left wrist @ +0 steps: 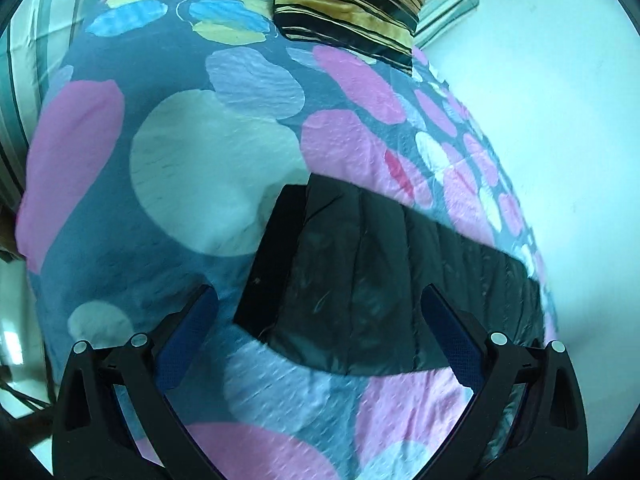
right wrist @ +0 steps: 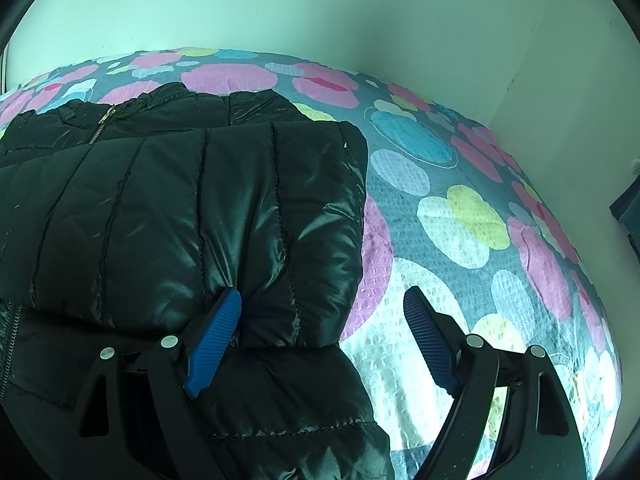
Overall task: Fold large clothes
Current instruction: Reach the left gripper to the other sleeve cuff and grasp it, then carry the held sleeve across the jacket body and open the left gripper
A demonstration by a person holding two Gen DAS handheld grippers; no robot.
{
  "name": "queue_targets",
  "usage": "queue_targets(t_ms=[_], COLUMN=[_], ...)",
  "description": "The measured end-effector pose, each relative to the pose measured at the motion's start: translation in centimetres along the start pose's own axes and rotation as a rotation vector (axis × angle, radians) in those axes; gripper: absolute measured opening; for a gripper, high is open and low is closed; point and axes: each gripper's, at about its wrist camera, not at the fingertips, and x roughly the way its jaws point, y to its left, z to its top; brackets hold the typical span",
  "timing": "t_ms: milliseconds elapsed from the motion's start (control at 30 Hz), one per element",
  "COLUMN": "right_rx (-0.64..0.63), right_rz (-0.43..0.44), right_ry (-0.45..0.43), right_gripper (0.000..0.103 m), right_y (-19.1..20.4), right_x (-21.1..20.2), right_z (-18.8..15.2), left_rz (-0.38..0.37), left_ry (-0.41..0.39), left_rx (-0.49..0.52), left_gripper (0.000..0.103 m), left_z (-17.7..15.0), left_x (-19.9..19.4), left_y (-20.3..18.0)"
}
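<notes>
A shiny black quilted puffer jacket (right wrist: 168, 216) lies on a bed with a sleeve folded across its body; its zipper shows at the upper left. My right gripper (right wrist: 324, 308) is open, its left blue finger (right wrist: 216, 340) pressing on the jacket's folded edge, its right finger over the bedspread. In the left wrist view a sleeve end with a dark cuff (left wrist: 272, 256) of the same jacket (left wrist: 380, 288) lies between the fingers of my open left gripper (left wrist: 320, 312), which hovers over it.
The bed has a blue-grey cover with pink, white and yellow circles (left wrist: 192, 168), also in the right wrist view (right wrist: 460, 208). A black and gold striped cushion (left wrist: 352, 12) lies at the bed's far end. Pale walls (right wrist: 320, 12) border the bed.
</notes>
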Motion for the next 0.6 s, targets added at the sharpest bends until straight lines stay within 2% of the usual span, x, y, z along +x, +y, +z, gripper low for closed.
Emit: queue_targets(t_ms=[33,167,233,300,433,533,600], right_rx=[-0.001,-0.002,-0.003,-0.004,-0.002,-0.003,-0.004], right_rz=[-0.002,-0.007,-0.007,-0.010,-0.010,-0.011,-0.012], right_ry=[-0.001,-0.004,-0.004,-0.006,-0.007,-0.007,-0.008], right_gripper=[0.082,0.082,0.082,0.082,0.082,0.082,0.082], right_y=[0.0,0.1,0.1,0.1,0.1,0.1,0.1], right_x=[0.0,-0.1,-0.1,-0.2,-0.2,-0.2,-0.2], right_z=[0.0,0.0,0.0,0.0,0.0,0.0,0.0], left_rz=[-0.017,-0.048,-0.048,-0.042,-0.015,0.009,-0.007], left_ry=[-0.003,-0.015,-0.021,-0.012,-0.042,-0.089,-0.111], left_rx=[-0.028,-0.050,-0.030,-0.013,0.037,0.110,0.159], left_gripper=[0.091,0.068,0.039,0.019,0.011,0.011,0.010], left_z=[0.3,0.8,0.6,0.5,0.4,0.5,0.6], left_x=[0.2,0.6,0.7,1.0,0.3,-1.1,-2.1], left_y=[-0.1,0.0,-0.1,-0.2,-1.3,-3.8,-6.1])
